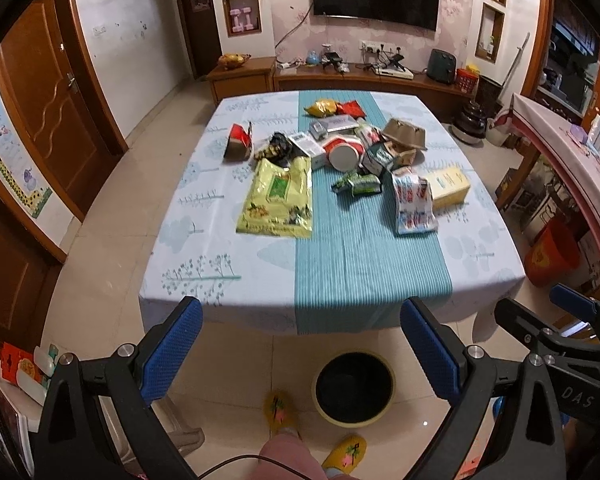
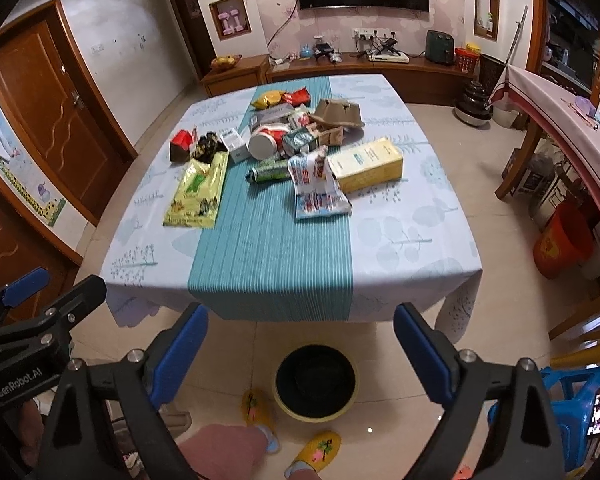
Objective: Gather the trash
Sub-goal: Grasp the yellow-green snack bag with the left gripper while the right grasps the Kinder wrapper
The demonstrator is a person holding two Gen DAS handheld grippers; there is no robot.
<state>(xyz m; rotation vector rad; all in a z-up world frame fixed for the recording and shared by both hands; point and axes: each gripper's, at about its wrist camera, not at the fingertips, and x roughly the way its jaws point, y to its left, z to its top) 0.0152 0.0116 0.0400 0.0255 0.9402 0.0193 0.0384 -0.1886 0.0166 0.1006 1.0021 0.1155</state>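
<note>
A pile of trash lies on the far half of the table (image 1: 228, 280) (image 2: 412, 256): a yellow-green foil bag (image 1: 278, 200) (image 2: 198, 192), a red-and-white wrapper (image 1: 412, 204) (image 2: 318, 192), a yellow box (image 1: 450, 186) (image 2: 368, 164), a white tub (image 1: 342, 154) (image 2: 264, 142), a brown pulp tray (image 1: 404, 134) (image 2: 338, 114) and small packets. A black-lined bin (image 1: 354, 388) (image 2: 316, 382) stands on the floor before the table. My left gripper (image 1: 300, 356) is open and empty, short of the table. My right gripper (image 2: 300, 360) is likewise open and empty.
The person's yellow slippers (image 1: 278, 408) (image 2: 318, 450) stand beside the bin. An orange bucket (image 1: 550, 256) (image 2: 560, 240) sits on the floor at right under a long side table. A blue stool (image 2: 580, 400) is at lower right. A TV cabinet runs along the back wall.
</note>
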